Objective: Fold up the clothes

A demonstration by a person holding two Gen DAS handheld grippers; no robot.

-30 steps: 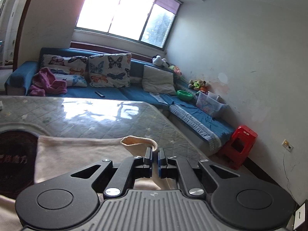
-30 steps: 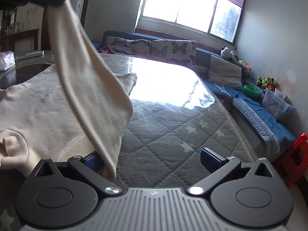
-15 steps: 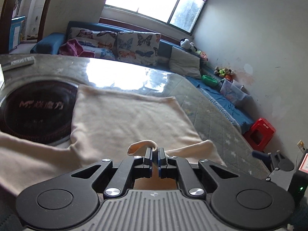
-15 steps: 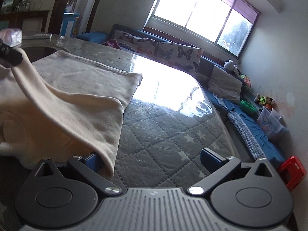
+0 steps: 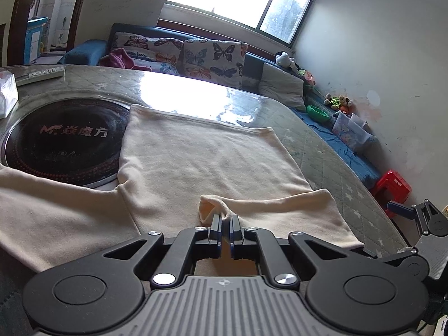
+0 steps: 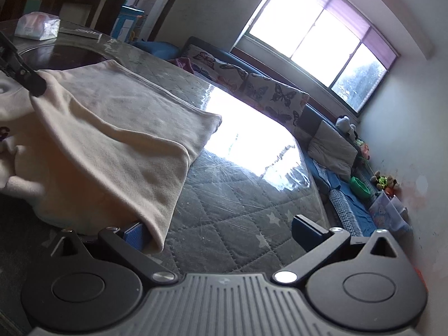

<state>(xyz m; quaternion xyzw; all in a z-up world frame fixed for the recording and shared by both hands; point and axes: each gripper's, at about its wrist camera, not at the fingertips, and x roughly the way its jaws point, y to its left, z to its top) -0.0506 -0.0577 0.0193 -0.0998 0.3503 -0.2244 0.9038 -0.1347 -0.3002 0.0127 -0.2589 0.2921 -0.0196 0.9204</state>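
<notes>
The quilted surface (image 5: 330, 151) under clear plastic stretches ahead of both my hand-held grippers, with the dark round hob plate (image 5: 61, 142) set into it ahead and to the left of my left one. The cream garment (image 5: 201, 162) lies spread flat on it, directly in front of my left hand-held gripper (image 5: 225, 221), its body reaching away from me and a sleeve trailing off to my left. I hold that gripper tilted down toward the cloth, jaws pinched shut on the cuff of the folded-over sleeve (image 5: 212, 207), which rests across the garment's near part. My right hand-held gripper (image 6: 224, 229) sits low, rolled to one side, jaws spread wide; the sleeve's fold drapes over its left finger (image 6: 135, 233), and nothing is clamped.
</notes>
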